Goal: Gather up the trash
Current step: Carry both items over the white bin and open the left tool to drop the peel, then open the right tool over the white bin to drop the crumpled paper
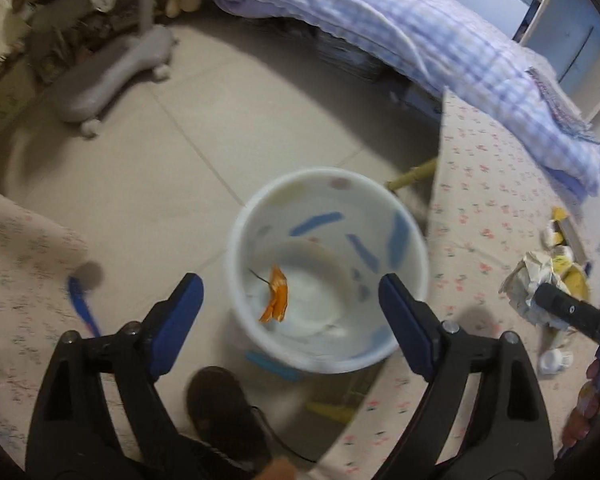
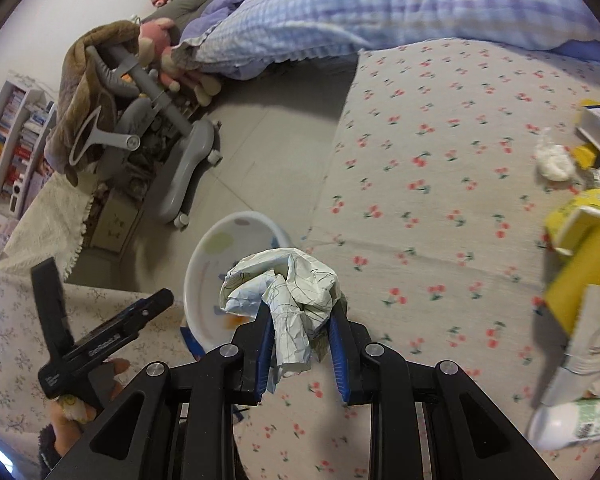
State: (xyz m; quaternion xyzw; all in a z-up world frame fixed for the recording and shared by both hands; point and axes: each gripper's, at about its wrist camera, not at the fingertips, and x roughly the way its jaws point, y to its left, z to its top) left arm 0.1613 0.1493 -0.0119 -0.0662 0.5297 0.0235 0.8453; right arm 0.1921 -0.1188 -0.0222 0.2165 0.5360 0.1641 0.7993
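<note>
A white trash bin [image 1: 328, 268] with coloured spots stands on the floor between two floral-covered surfaces. An orange wrapper [image 1: 276, 300] is in mid-air inside its mouth. My left gripper [image 1: 290, 292] is open and empty right above the bin. My right gripper [image 2: 300, 320] is shut on a crumpled paper ball [image 2: 284, 284], held over the bed edge next to the bin [image 2: 220, 268]. The ball also shows in the left wrist view [image 1: 528, 284]. The left gripper shows in the right wrist view [image 2: 100, 300].
More trash lies on the floral bed sheet [image 2: 440, 200]: yellow cartons [image 2: 580, 252], a white tissue wad [image 2: 554, 160], a plastic bottle [image 2: 572, 420]. A grey wheeled chair base [image 1: 112, 76] stands on the tiled floor. A blue checked quilt [image 1: 440, 40] covers the bed's far side.
</note>
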